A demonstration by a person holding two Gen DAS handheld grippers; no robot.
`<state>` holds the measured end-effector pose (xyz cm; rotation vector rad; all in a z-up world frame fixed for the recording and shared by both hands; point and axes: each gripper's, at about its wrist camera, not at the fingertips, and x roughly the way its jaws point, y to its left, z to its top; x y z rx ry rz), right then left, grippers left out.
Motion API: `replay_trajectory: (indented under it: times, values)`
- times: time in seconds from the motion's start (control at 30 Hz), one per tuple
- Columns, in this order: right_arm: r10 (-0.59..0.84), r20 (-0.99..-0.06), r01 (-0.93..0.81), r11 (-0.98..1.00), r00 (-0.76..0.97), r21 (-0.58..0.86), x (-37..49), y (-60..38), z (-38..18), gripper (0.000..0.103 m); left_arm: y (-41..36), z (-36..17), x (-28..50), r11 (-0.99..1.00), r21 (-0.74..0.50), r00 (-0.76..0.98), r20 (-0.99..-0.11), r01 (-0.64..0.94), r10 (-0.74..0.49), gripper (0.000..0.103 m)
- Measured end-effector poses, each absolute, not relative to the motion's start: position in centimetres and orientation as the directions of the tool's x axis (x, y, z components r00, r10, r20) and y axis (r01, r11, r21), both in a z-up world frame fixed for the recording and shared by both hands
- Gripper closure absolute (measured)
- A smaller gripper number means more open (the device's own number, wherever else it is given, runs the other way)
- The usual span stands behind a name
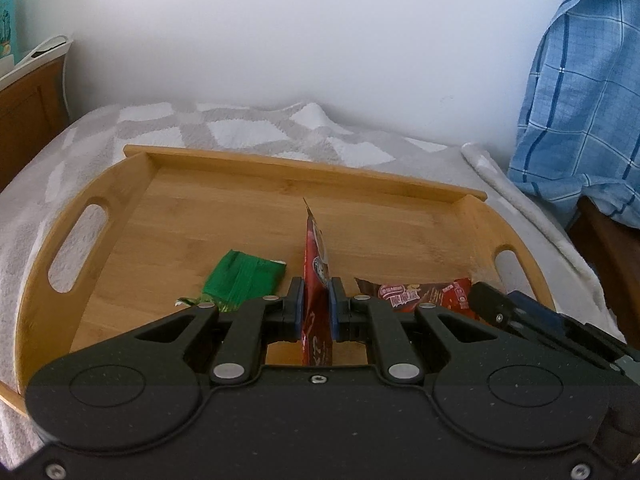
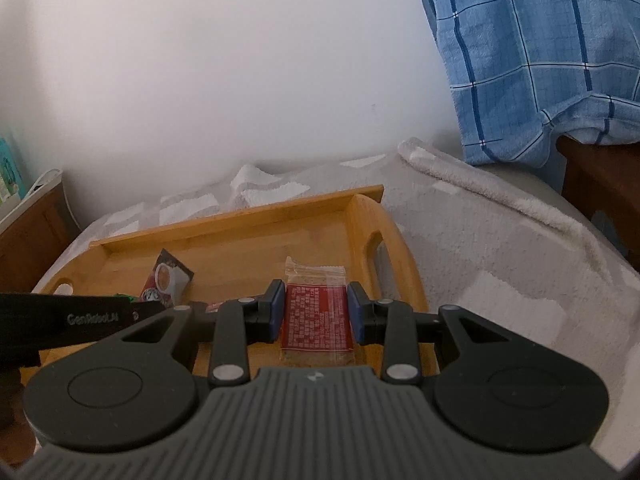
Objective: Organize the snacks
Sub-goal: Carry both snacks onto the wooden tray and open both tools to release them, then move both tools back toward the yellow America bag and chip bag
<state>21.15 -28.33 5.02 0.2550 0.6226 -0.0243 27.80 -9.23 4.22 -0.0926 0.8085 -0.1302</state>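
Note:
A wooden tray with cut-out handles lies on a towel-covered surface. My left gripper is shut on a red coffee sachet, held edge-on above the tray's near side. A green packet lies to its left on the tray, and a dark red chocolate snack pack lies to its right. In the right wrist view my right gripper is shut on a clear-wrapped biscuit pack with a red label, over the tray near its right handle. The red coffee sachet shows there beside the left gripper's body.
A grey-and-white patterned towel covers the surface under the tray. A blue checked cloth hangs at the right over dark wooden furniture. Wooden furniture with a white item stands at the left. A white wall is behind.

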Motion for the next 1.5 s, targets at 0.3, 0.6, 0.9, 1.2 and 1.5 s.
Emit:
replay_trajectory:
  times: [0.3, 0.6, 0.9, 1.2, 1.5]
  values:
    - [0.068, -0.604, 0.097, 0.967, 0.794, 0.236, 21.5, -28.2, 4.9, 0.064, -9.5, 4.2, 27.9, 0.99, -0.118, 0.684, -0.716, 0.079, -0.139, 0.091]
    - [0.079, -0.609, 0.088, 0.967, 0.789, 0.241, 21.6, -28.2, 4.9, 0.061, -9.4, 4.2, 28.0, 0.992, -0.102, 0.682, -0.721, 0.071, -0.122, 0.087]
    - [0.137, -0.578, 0.047, 0.955, 0.804, 0.292, 20.8, -28.6, 5.4, 0.03, -9.2, 5.6, 26.5, 0.994, -0.068, 0.708, -0.697, 0.089, -0.111, 0.057]
    - [0.205, -0.531, 0.007, 0.929, 0.822, 0.369, 17.9, -30.8, 6.6, 0.013, -8.4, 7.8, 22.2, 0.986, -0.077, 0.745, -0.648, 0.146, -0.161, 0.025]
    - [0.171, -0.458, 0.048, 0.902, 0.872, 0.429, 12.7, -33.2, 7.6, 0.0, -8.1, 7.6, 15.7, 0.974, -0.067, 0.745, -0.633, 0.216, -0.209, 0.017]
